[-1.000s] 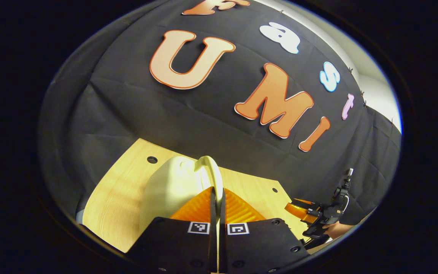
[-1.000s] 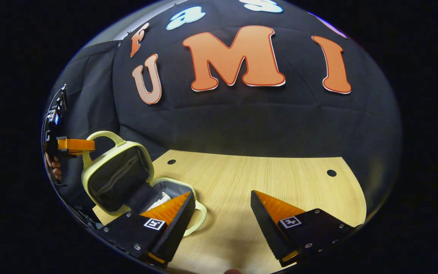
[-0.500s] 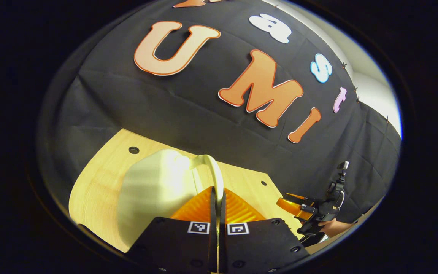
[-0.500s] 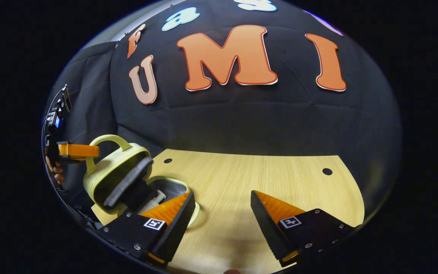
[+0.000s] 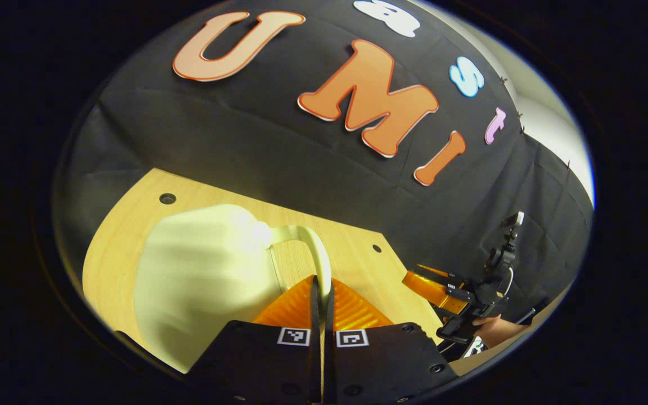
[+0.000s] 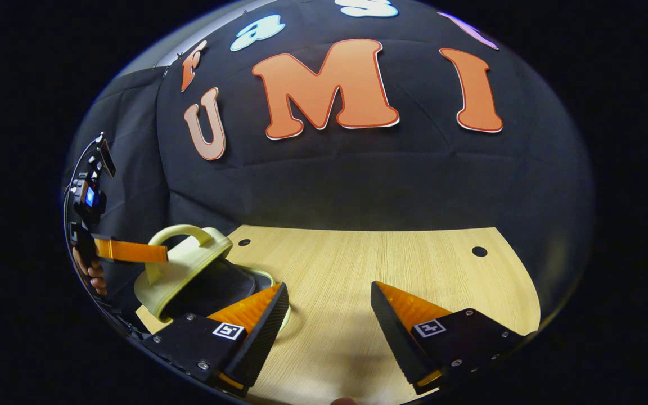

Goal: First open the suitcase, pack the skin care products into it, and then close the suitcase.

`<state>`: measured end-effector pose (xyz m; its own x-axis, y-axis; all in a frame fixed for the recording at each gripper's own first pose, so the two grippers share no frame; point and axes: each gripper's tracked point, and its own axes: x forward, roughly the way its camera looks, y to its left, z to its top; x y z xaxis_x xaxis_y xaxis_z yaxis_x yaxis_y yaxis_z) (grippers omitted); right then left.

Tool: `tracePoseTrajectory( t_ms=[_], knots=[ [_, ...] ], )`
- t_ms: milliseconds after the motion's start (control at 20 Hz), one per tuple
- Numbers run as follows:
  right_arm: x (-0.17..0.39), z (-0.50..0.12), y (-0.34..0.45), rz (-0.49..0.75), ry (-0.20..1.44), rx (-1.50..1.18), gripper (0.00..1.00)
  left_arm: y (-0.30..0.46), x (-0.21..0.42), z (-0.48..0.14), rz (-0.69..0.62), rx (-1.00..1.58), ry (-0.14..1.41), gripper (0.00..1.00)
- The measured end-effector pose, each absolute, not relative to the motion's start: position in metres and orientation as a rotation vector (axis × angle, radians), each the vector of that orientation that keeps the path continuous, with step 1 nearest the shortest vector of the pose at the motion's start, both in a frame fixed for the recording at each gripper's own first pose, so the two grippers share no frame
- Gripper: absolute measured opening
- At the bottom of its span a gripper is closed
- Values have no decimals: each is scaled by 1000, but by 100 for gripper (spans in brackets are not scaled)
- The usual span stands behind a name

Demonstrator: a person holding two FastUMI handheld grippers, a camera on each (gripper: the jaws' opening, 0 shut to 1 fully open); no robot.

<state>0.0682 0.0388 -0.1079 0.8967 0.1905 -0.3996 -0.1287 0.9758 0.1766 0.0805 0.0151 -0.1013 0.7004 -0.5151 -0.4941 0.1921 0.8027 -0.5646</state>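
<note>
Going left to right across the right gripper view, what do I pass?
Left gripper → suitcase handle → right gripper over the table → hole in the tabletop.

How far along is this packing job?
Nearly finished. The left claw grips the handle of the pale yellow suitcase, whose lid is tilted low but not shut. The right claw hangs open over the table. Left: press the lid closed.

Black cloth wall (image 6: pixel 358 174), creased, stands behind a light wood table (image 6: pixel 369 264). Table (image 5: pixel 127 225) has small round holes near its back edge. Pale wall (image 5: pixel 549 129) shows beyond the cloth.
</note>
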Motion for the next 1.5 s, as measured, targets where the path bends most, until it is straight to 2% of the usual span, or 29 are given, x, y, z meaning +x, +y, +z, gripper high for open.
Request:
tracePoseTrajectory(
  t_ms=[450,700,1050,1150,1200,1250,1300,1450,1500],
  knots=[
    [60,-117,22,124,456,186,94,-43,82,-160,-442,-234,858,3],
    [57,-122,17,112,467,192,94,-61,75,-196,-439,-139,945,1],
    [54,-119,8,96,454,193,94,-84,65,-240,-413,-58,1017,4],
    [55,-116,5,87,441,194,94,-94,58,-242,-443,-97,1024,15],
    [56,-114,4,85,434,192,94,-98,56,-240,-452,-116,1014,29],
    [55,-113,2,79,429,186,94,-97,58,-235,-451,-115,996,25],
    [56,-110,0,72,420,178,94,-96,61,-233,-445,-96,968,29],
    [57,-93,-9,39,359,129,94,-82,71,-219,-402,-70,877,77],
    [57,-87,-15,14,342,102,94,-79,74,-211,-392,-89,850,77]
  ],
)
